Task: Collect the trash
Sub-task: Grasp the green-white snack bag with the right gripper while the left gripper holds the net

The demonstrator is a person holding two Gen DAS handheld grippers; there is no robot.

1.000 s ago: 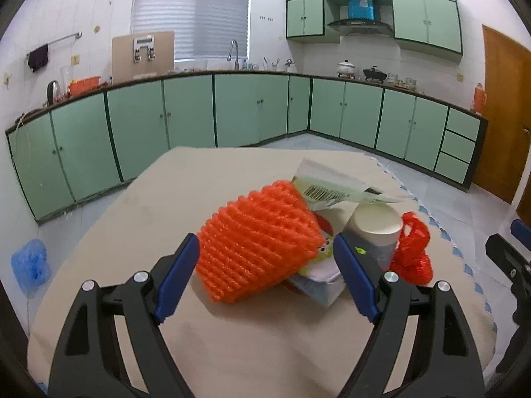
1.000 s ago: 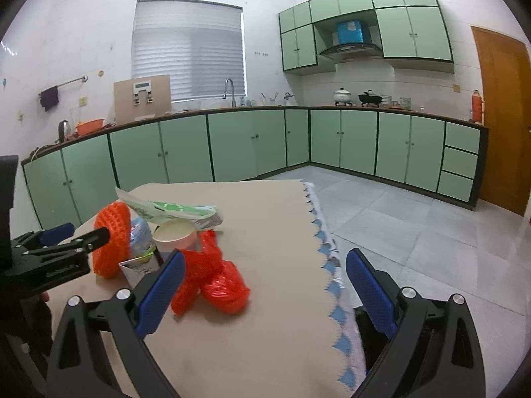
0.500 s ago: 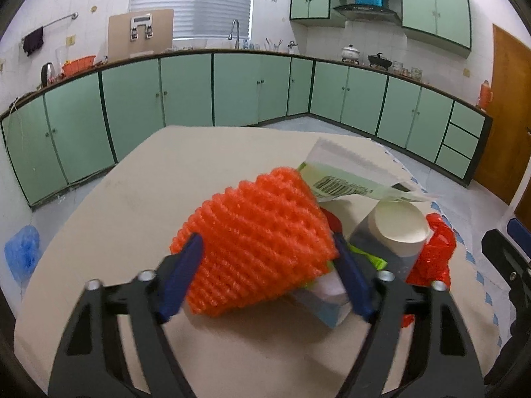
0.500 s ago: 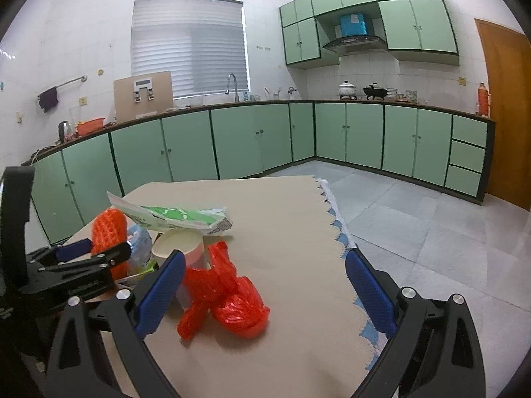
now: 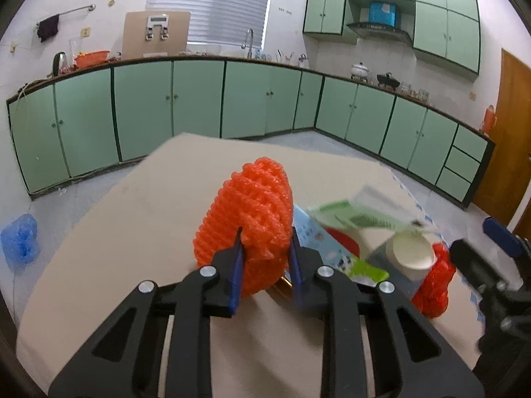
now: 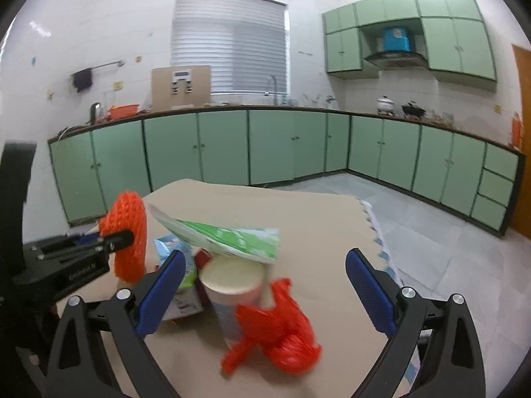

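My left gripper (image 5: 265, 258) is shut on an orange foam net sleeve (image 5: 252, 212) and holds it upright above the beige table (image 5: 149, 205); it also shows in the right wrist view (image 6: 127, 232). A pile of trash lies to its right: a white paper cup (image 5: 410, 255), a green and white wrapper (image 5: 361, 215), a blue and green packet (image 5: 322, 248) and a red plastic bag (image 5: 434, 285). My right gripper (image 6: 265, 288) is open and empty, with the cup (image 6: 232, 285) and red bag (image 6: 278, 335) between its fingers.
The table's scalloped right edge (image 6: 378, 232) drops to a grey tiled floor (image 6: 448, 242). Green cabinets (image 5: 199, 106) line the walls. A blue bag (image 5: 18, 242) lies on the floor at the left. A brown door (image 5: 514, 132) stands at the right.
My left gripper closed on the orange foam net and lifted it off the pile, squeezing it upright. My right gripper moved closer to the cup and red bag, still open.
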